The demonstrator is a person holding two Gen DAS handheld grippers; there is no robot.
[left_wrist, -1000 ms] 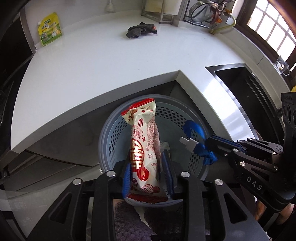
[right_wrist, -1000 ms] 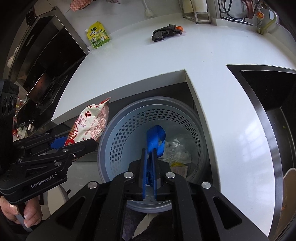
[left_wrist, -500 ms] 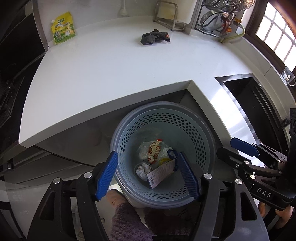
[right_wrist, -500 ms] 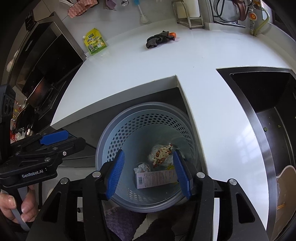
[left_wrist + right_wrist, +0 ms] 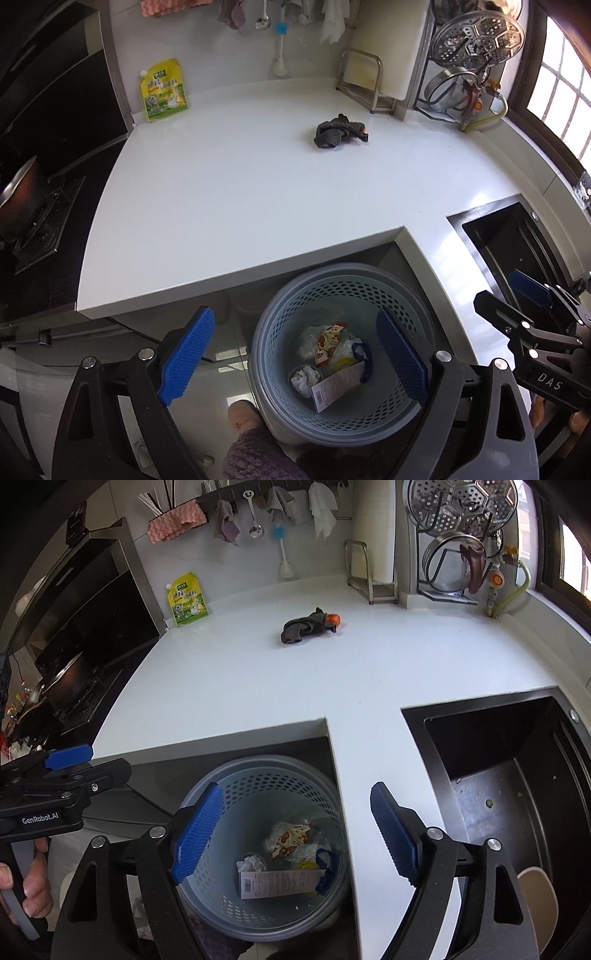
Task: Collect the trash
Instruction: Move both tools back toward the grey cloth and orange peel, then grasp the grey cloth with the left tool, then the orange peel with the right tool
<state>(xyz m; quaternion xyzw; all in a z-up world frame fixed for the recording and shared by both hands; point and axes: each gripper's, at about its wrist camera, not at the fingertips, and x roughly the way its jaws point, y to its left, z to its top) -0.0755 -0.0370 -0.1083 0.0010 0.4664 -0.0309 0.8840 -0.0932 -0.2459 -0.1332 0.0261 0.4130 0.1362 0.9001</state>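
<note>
- A round grey-blue perforated basket point(image 5: 343, 284) point(image 5: 258, 771) is seen on the floor in the inside corner of the white L-shaped countertop point(image 5: 258, 192) point(image 5: 277, 686), below its edge.
- The collected trash lies at the bottom of the basket: a red-and-white printed snack wrapper point(image 5: 328, 341) point(image 5: 291, 840) on crumpled clear and white plastic, a crumpled white tissue point(image 5: 306, 377) point(image 5: 251, 864) in a small round cup, a flat white label with a barcode point(image 5: 338, 386) point(image 5: 277, 883), and a piece of blue strap point(image 5: 364, 363) point(image 5: 325, 871) at the right of the pile.
- A little yellow is visible between the wrapper and the label; what it belongs to cannot be told.
- The left gripper point(image 5: 295, 358) point(image 5: 68, 757) is held above the basket with its blue-padded fingers spread wide; nothing is between them.
- The right gripper point(image 5: 295, 830) point(image 5: 528, 291) is likewise held above the basket, fingers spread wide and nothing gripped.
- On the countertop a crumpled dark grey cloth point(image 5: 340, 134) point(image 5: 306, 626) is seen well away from the basket, with a small orange object point(image 5: 333, 619) touching its right end.
- A yellow-green pouch point(image 5: 162, 90) point(image 5: 186, 600) is propped against the back wall, beside the black stove area.
- A dark sink point(image 5: 509, 786) point(image 5: 517, 251) is set into the countertop to the right of the basket.
</note>
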